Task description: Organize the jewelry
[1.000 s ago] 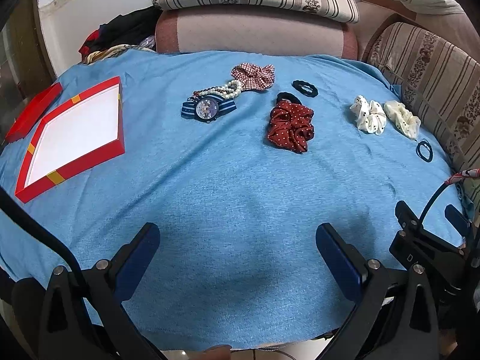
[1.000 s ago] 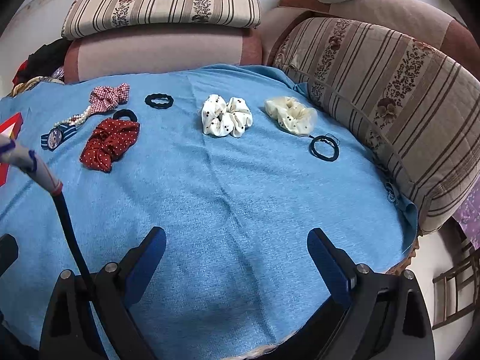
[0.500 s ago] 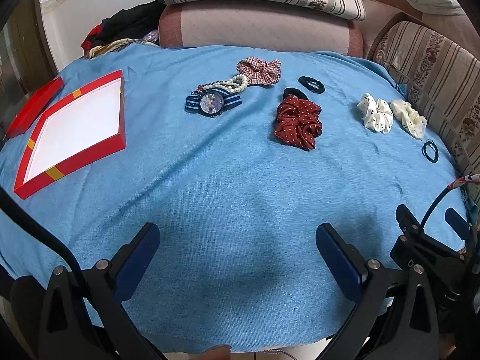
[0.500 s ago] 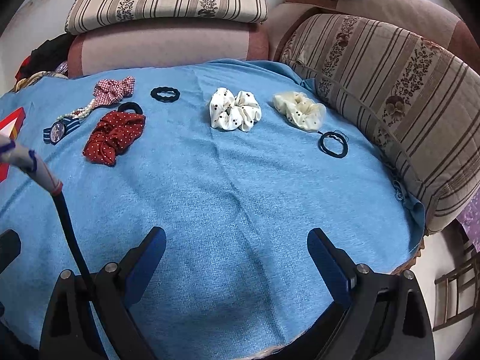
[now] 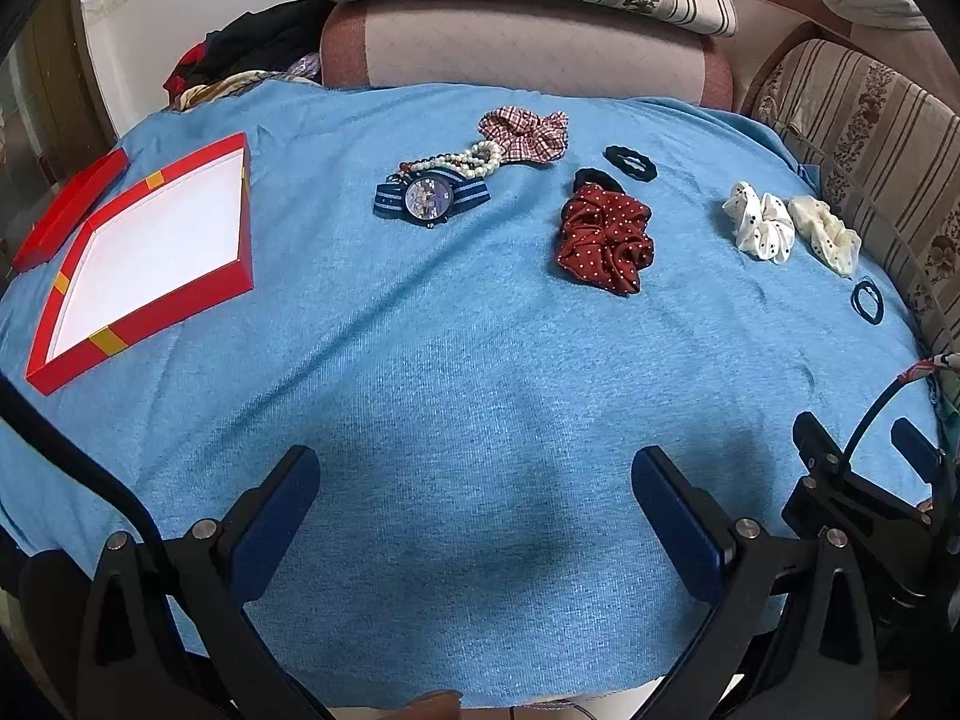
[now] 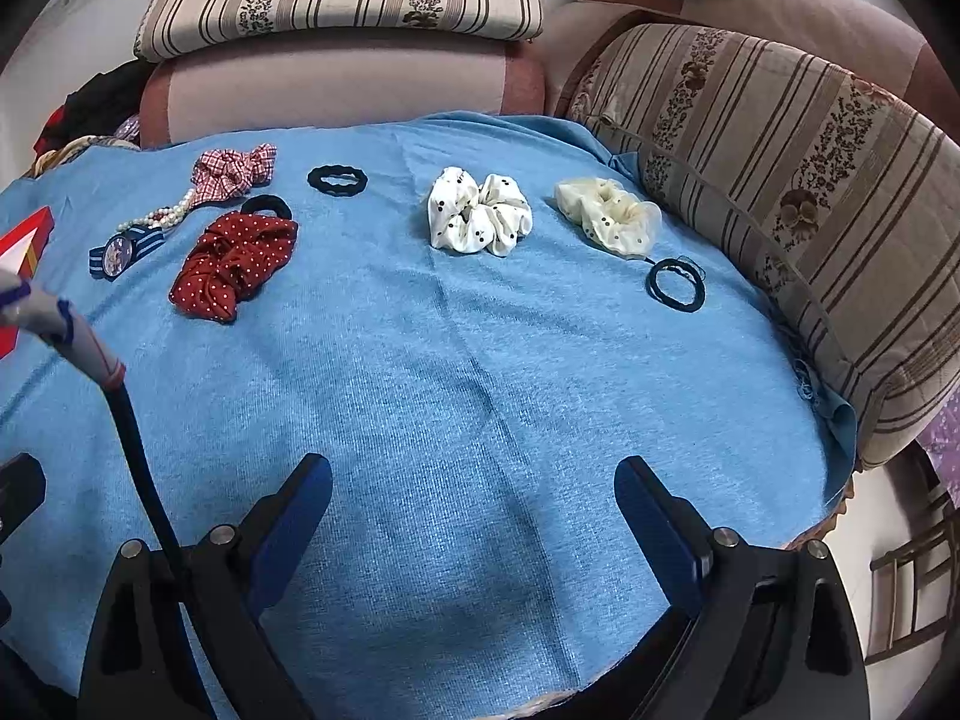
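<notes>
On the blue cloth lie a striped-band watch (image 5: 427, 197), a pearl bracelet (image 5: 474, 156), a red-checked scrunchie (image 5: 528, 127), a dark red dotted scrunchie (image 5: 605, 240), a white dotted scrunchie (image 6: 480, 213), a cream scrunchie (image 6: 609, 222) and two black hair ties (image 6: 337, 180) (image 6: 675, 285). An open red box with a white inside (image 5: 150, 246) sits at the left. My left gripper (image 5: 474, 492) is open and empty above the near cloth. My right gripper (image 6: 474, 495) is open and empty, also near the front edge; it shows at the right of the left wrist view (image 5: 864, 438).
The red box lid (image 5: 66, 204) lies left of the box. Striped sofa cushions (image 6: 780, 180) border the cloth at the back and right. The cloth's front edge (image 6: 540, 702) is just below my grippers. A cable (image 6: 132, 420) crosses the left of the right wrist view.
Both grippers have moved forward slightly over the cloth and tilted down; the jewelry sits lower and nearer in both views. Both stay open and nothing on the cloth has moved.
</notes>
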The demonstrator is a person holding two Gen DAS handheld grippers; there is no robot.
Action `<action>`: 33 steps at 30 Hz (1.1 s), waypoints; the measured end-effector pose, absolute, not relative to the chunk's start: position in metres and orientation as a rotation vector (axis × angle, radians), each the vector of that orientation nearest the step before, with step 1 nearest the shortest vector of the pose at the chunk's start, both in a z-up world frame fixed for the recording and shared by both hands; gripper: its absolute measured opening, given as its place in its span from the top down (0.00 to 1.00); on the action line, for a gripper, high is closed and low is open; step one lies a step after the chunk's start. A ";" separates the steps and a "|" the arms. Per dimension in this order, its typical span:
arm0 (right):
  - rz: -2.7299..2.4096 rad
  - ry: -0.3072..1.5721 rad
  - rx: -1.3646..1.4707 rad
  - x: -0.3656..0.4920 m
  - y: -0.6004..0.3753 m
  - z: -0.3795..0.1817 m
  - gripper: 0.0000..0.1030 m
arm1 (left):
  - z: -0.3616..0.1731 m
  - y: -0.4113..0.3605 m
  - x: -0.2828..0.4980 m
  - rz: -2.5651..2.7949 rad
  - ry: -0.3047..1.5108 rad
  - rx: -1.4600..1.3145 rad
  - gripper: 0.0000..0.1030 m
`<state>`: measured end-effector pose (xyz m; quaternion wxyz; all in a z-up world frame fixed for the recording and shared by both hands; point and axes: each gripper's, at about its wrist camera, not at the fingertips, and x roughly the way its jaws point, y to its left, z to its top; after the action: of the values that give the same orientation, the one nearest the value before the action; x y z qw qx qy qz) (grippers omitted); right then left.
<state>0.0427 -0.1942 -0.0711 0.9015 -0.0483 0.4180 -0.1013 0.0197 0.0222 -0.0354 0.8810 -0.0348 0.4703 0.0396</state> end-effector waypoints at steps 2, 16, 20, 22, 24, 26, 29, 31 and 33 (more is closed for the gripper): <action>-0.210 0.867 -0.099 0.043 -0.195 -0.071 0.06 | -0.036 0.023 0.020 0.084 0.981 -0.074 0.00; -0.203 0.884 -0.103 0.046 -0.193 -0.077 0.06 | -0.042 0.025 0.023 0.085 1.002 -0.081 0.00; -0.204 0.890 -0.103 0.047 -0.194 -0.079 0.06 | -0.044 0.025 0.025 0.085 1.008 -0.079 0.00; -0.204 0.893 -0.102 0.048 -0.194 -0.079 0.06 | -0.045 0.026 0.026 0.085 1.016 -0.083 0.00; -0.204 0.896 -0.100 0.049 -0.194 -0.080 0.06 | -0.047 0.026 0.028 0.085 1.022 -0.086 0.00; -0.204 0.899 -0.098 0.050 -0.194 -0.081 0.06 | -0.048 0.027 0.028 0.086 1.026 -0.086 0.00; -0.203 0.900 -0.099 0.051 -0.195 -0.082 0.06 | -0.050 0.026 0.029 0.085 1.029 -0.084 0.00; -0.203 0.897 -0.093 0.052 -0.196 -0.082 0.06 | -0.052 0.026 0.031 0.085 1.034 -0.081 0.00; -0.204 0.894 -0.087 0.052 -0.198 -0.082 0.06 | -0.056 0.027 0.033 0.087 1.042 -0.077 0.00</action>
<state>0.0520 -0.1981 -0.0823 0.8959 -0.0419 0.4312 -0.0982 0.0325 0.0267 -0.0558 0.8657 -0.0366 0.4975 0.0417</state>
